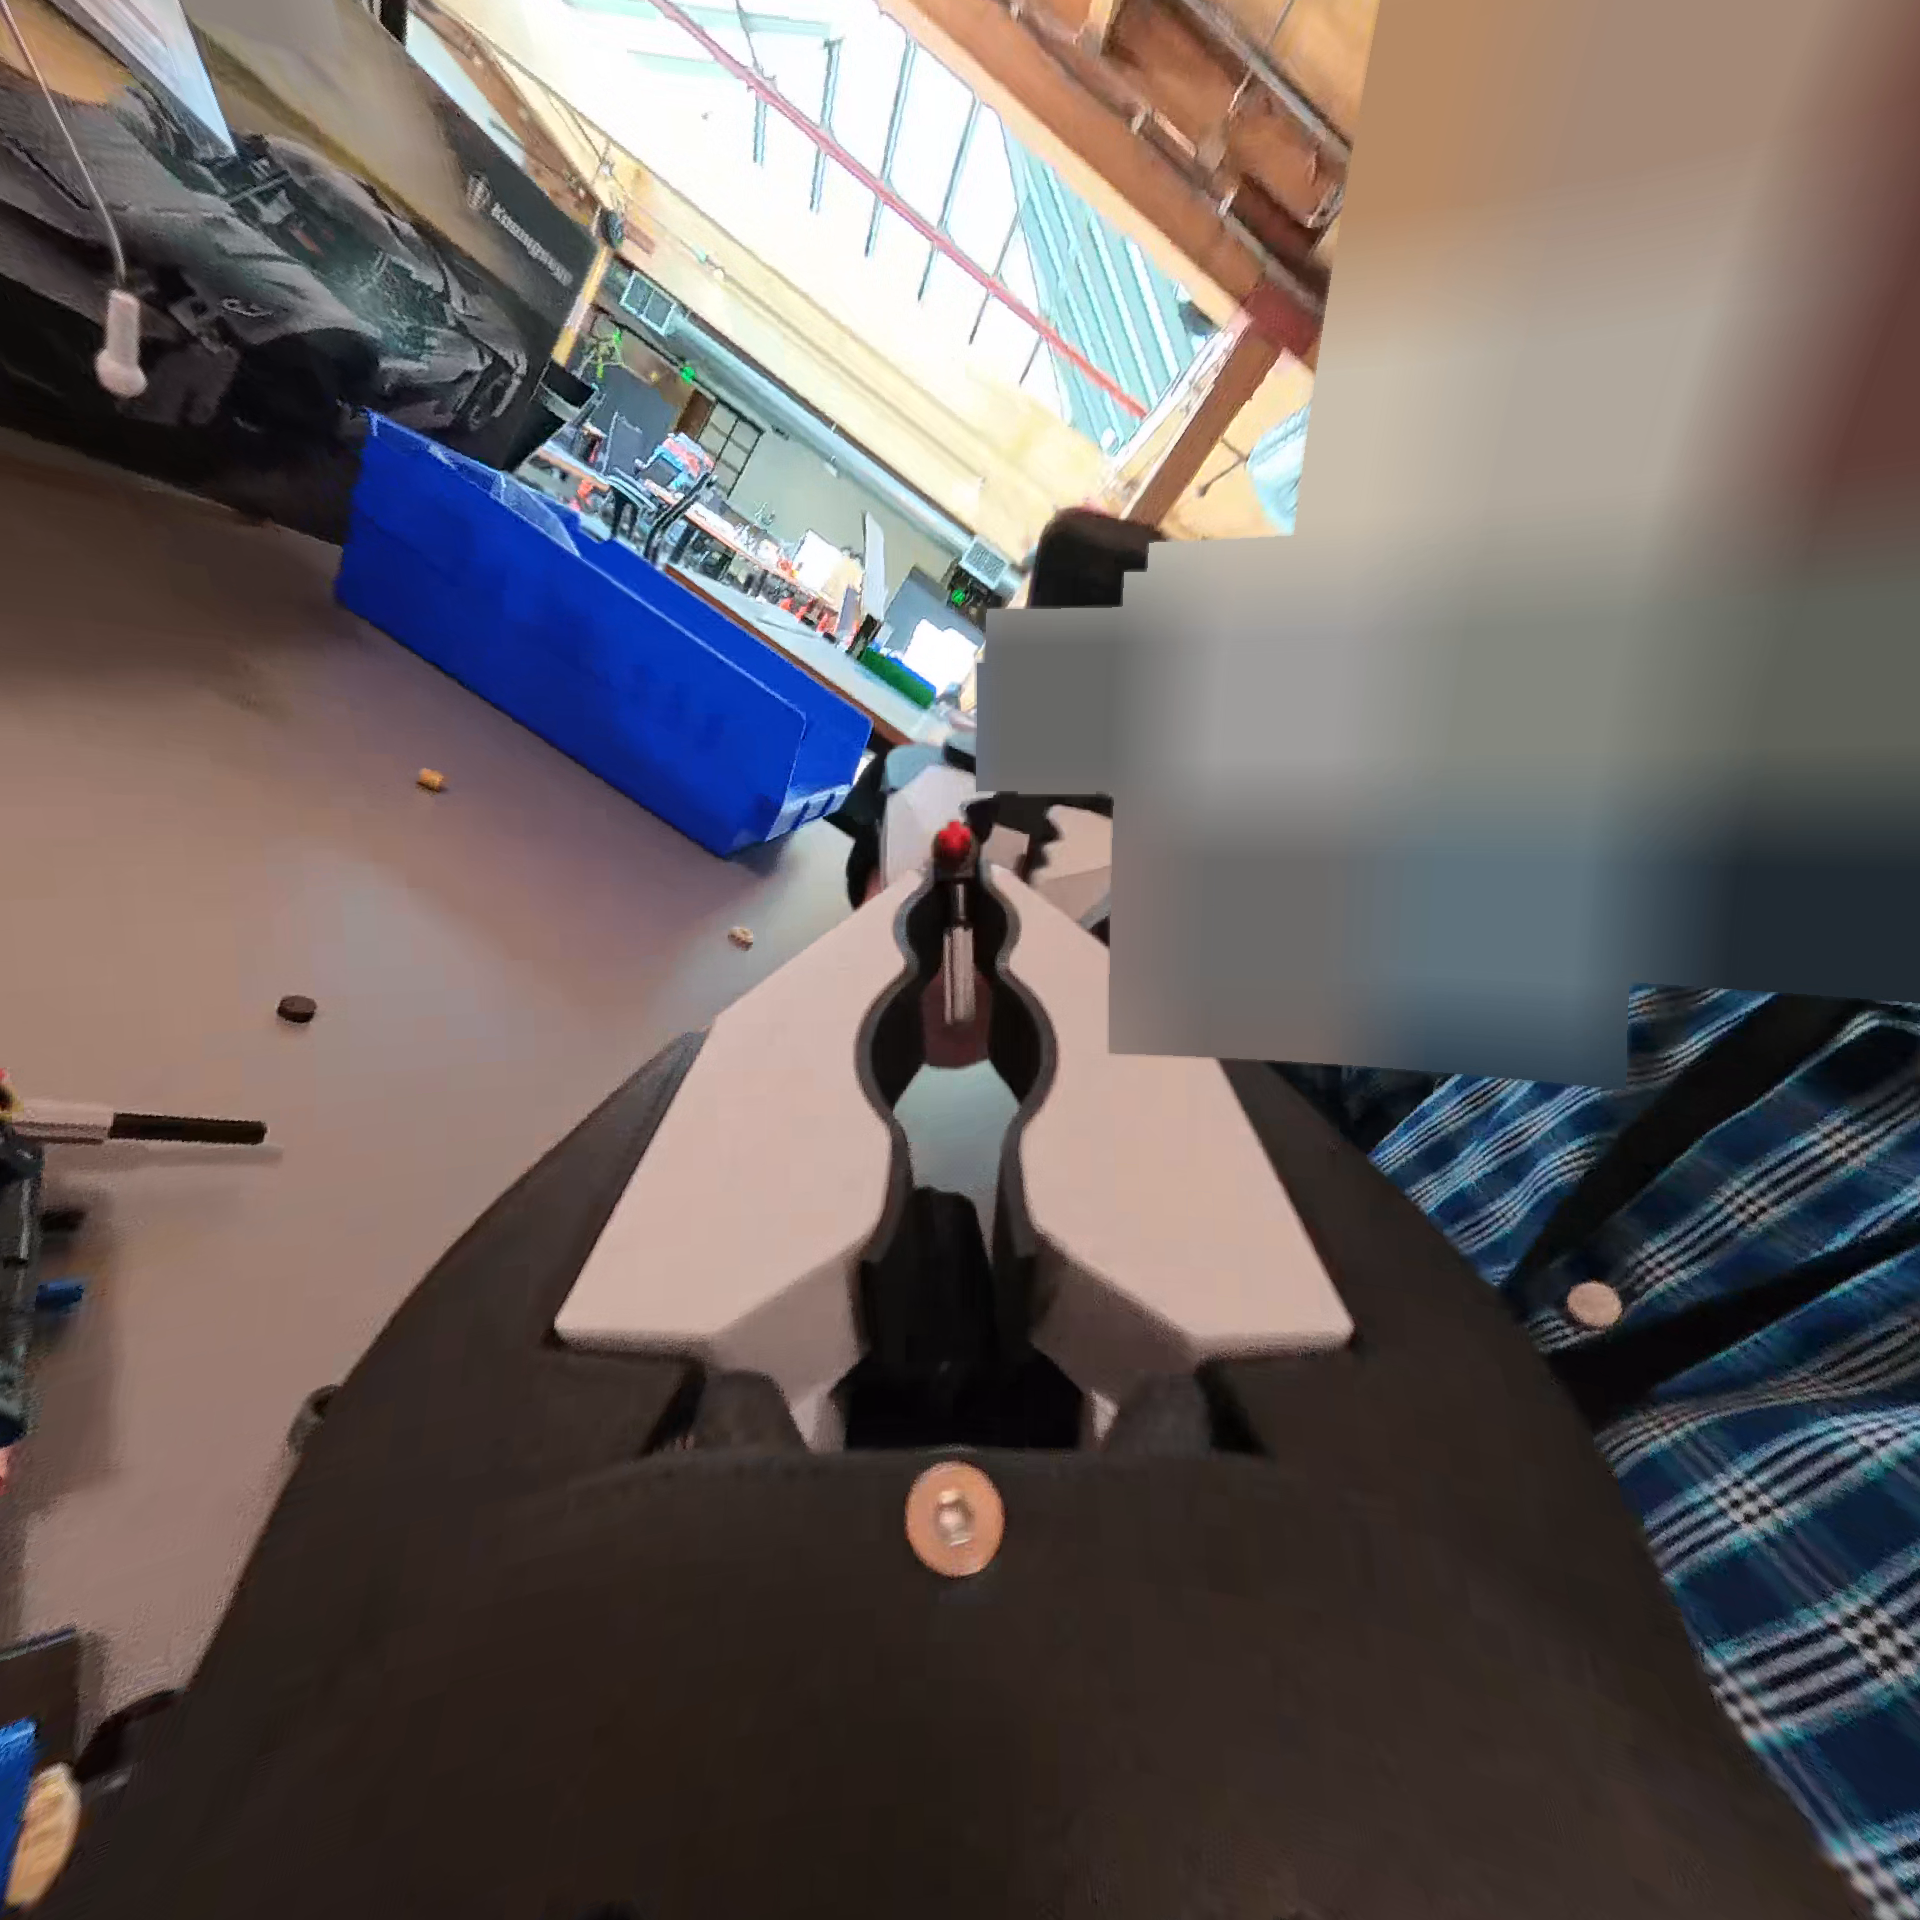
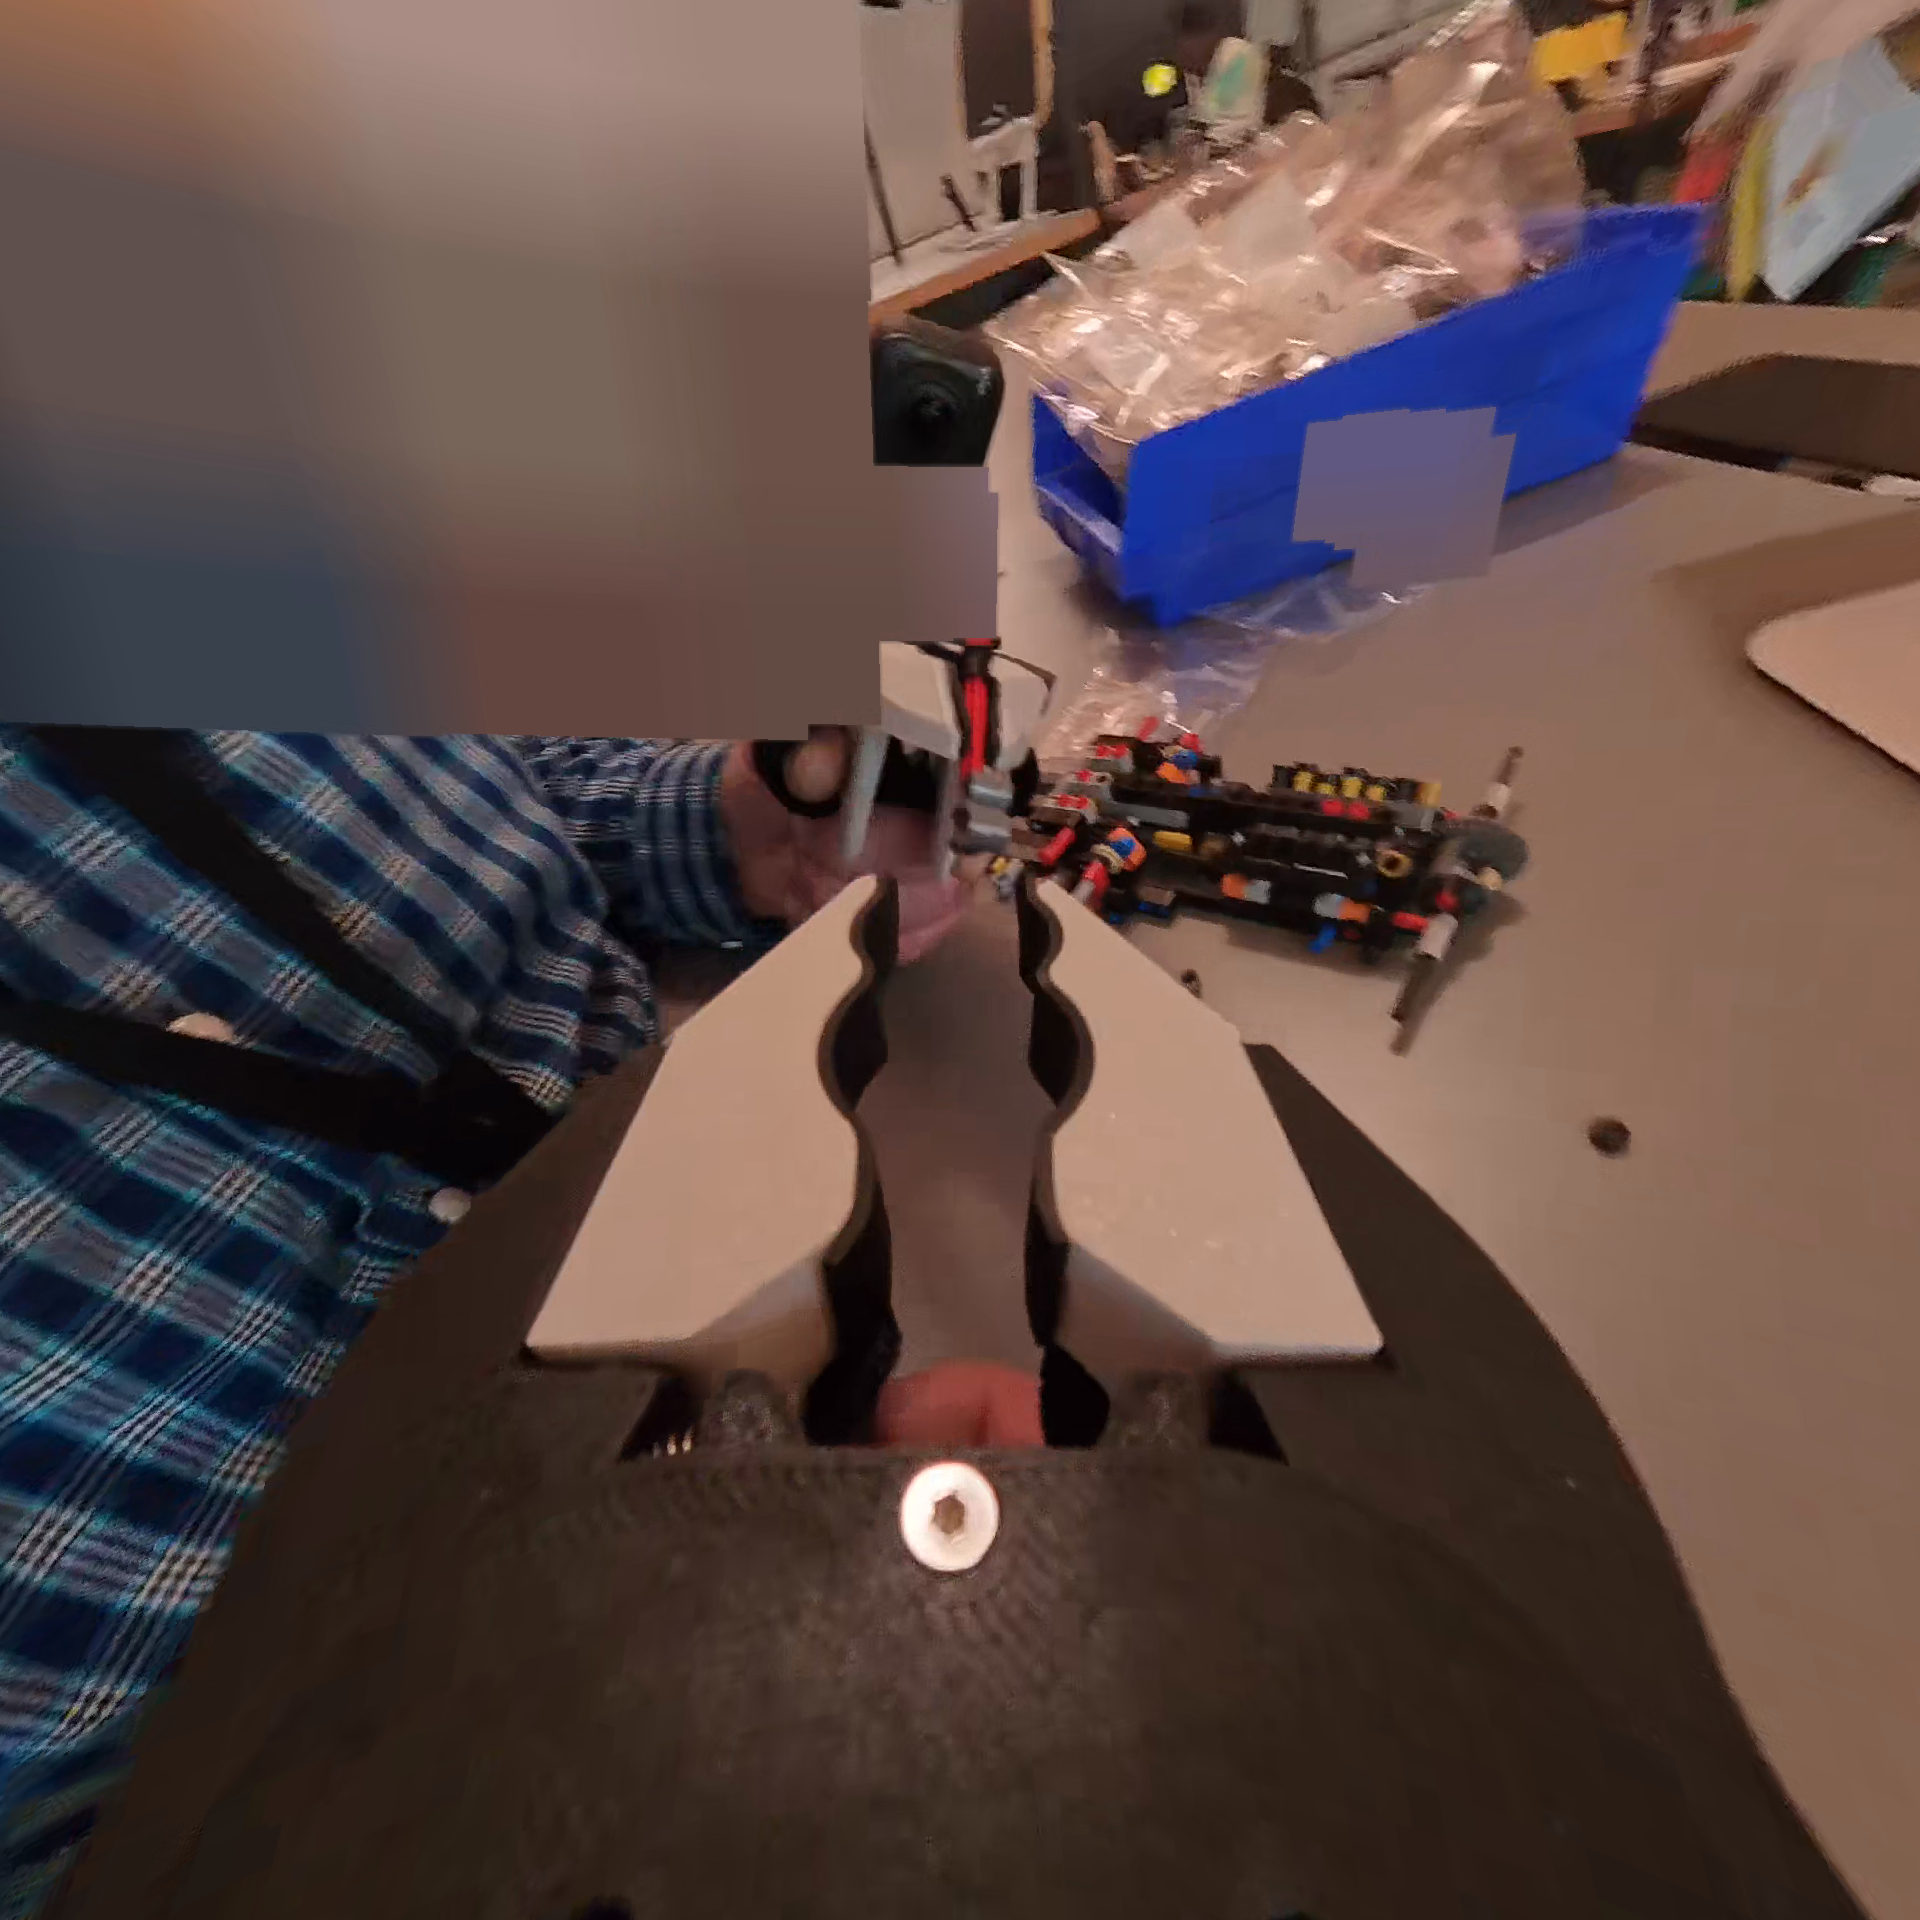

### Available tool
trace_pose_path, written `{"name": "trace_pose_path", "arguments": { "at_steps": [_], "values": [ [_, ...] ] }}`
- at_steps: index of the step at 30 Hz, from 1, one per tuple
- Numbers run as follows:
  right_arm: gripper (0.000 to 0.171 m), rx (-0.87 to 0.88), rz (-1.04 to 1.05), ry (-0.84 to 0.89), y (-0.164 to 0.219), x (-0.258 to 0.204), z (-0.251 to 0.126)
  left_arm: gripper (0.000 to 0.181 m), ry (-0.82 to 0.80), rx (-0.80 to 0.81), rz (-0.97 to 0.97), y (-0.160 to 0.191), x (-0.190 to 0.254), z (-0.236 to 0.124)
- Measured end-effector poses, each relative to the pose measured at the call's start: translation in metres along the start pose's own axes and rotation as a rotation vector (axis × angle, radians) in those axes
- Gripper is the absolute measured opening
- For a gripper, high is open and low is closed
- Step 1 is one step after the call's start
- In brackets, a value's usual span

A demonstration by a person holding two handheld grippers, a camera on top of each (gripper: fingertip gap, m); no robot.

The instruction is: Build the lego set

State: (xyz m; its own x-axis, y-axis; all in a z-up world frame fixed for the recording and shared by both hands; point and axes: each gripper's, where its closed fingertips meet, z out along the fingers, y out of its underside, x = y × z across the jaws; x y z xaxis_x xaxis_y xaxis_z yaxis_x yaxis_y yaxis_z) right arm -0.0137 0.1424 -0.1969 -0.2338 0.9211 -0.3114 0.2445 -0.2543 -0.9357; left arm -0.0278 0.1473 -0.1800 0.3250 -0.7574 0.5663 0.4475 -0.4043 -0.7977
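— Axle first: where does it lie from the fingers?
— Left gripper (image 1: 954, 883) is clenched on a thin axle (image 1: 960, 961) with a red end (image 1: 953, 844). Its long axis runs along the fingers, the red end poking out past the tips.
— And from the other side?
— In the right wrist view the left gripper (image 2: 961, 717) is held up in the air, just left of the lego assembly (image 2: 1257, 847), with the red axle (image 2: 977, 701) standing roughly upright in it and a grey piece (image 2: 987, 810) at its lower end.
— The right gripper?
— Right gripper (image 2: 954, 904) is released, fingers apart and holding nothing, pointing at that grey piece from just below it.
— Where is the build?
— Lego assembly lies flat on the grey table (image 2: 1558, 1039), long axis running left to right, with the blue bin (image 2: 1382, 457) of clear bags behind it.
— Which is nearer the assembly?
— I judge the left, with its part almost at the assembly's left end.
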Motion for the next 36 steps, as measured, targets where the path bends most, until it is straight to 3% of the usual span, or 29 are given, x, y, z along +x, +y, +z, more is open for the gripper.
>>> {"name": "trace_pose_path", "arguments": {
  "at_steps": [2,13,23,25,26,30,33,36],
  "values": [
    [0.012,0.025,0.056,0.027,0.002,0.003,0.000,0.004,-0.008,0.008,-0.004,0.000,0.000,0.001],
    [0.003,0.253,0.249,-0.003,-0.011,-0.004,0.001,0.004,0.014,0.020,0.009,0.005,0.006,0.009],
    [0.004,0.257,0.255,-0.023,-0.010,-0.006,-0.002,0.004,0.024,0.003,0.024,0.007,0.009,0.010],
    [0.015,0.298,0.280,-0.030,-0.014,-0.005,-0.005,0.003,0.032,0.001,0.016,0.009,0.010,0.012],
    [0.005,0.312,0.284,-0.037,-0.015,-0.006,-0.006,0.004,0.035,0.002,0.011,0.009,0.010,0.012],
    [0.004,0.315,0.272,-0.013,-0.015,-0.005,-0.007,0.003,0.041,-0.001,-0.015,0.010,0.009,0.013],
    [0.004,0.319,0.273,-0.010,-0.013,-0.003,-0.010,0.021,0.033,0.018,-0.003,0.004,0.008,0.010],
    [0.004,0.312,0.262,-0.009,-0.012,-0.004,-0.013,0.018,0.002,0.034,0.036,-0.004,0.004,0.004]
  ]
}}
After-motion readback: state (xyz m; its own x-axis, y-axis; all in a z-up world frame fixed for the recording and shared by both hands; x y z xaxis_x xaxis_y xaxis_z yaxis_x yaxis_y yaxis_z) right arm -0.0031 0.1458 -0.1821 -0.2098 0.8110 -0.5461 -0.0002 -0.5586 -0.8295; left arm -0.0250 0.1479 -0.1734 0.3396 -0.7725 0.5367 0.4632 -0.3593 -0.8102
